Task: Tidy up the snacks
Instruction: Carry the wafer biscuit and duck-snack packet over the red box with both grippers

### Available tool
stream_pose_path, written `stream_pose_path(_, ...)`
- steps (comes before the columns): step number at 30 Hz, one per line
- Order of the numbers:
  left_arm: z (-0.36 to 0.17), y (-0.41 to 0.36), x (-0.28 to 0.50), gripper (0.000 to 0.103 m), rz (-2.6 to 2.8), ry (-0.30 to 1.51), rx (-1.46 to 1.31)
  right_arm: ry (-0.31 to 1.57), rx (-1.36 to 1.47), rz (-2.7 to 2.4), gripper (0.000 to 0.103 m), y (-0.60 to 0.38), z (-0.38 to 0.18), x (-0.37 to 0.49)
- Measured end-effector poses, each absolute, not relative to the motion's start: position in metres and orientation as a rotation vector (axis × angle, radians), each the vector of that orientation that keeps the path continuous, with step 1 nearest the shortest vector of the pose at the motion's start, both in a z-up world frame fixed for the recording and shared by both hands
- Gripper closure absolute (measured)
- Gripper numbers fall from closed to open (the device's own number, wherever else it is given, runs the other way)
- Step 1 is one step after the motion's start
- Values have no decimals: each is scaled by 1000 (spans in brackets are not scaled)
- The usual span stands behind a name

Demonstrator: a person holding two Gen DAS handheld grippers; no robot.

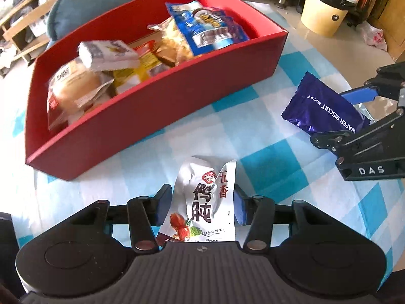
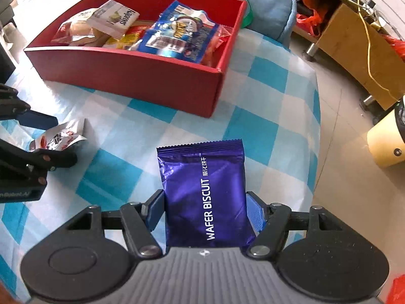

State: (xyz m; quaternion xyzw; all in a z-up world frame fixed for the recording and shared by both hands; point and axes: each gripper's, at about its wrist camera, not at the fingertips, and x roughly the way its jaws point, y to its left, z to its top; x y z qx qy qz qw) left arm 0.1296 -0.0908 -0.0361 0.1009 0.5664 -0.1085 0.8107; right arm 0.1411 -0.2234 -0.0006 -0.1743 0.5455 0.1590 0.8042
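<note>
Purple foil, glossy and creased, wraps the wafer pack (image 2: 205,192), which sits between the pads of the right gripper (image 2: 205,212); the jaws have closed in against its long sides, so it looks held. Crimped, saw-toothed seals run across its ends. It is probably light and a little slippery, with brittle wafers inside, so a gentle squeeze across the flat middle suits it better than a pinch at the seal.

Over on the other side, the left gripper (image 1: 202,205) has narrowed onto a white pouch (image 1: 205,197) printed with dark characters. This one is soft and crumpled, likely to fold under pressure, and is best taken low on its filled body. Whether either packet rests on the surface (image 2: 265,131), a blue-and-white checked cloth, or hangs just above it, I cannot tell.

Beyond both stands the red box (image 1: 152,106), stiff card with straight walls, already holding a loose heap of bags: a blue bag (image 1: 210,25), a bun (image 1: 76,86) in clear film, and a pale packet (image 1: 108,53).
</note>
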Motion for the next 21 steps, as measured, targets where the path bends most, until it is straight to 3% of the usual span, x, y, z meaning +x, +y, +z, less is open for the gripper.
stream_pose_path(21, 5, -71, 114, 46, -181, 1058, 226, 1020, -235, 240, 37, -193, 39, 118)
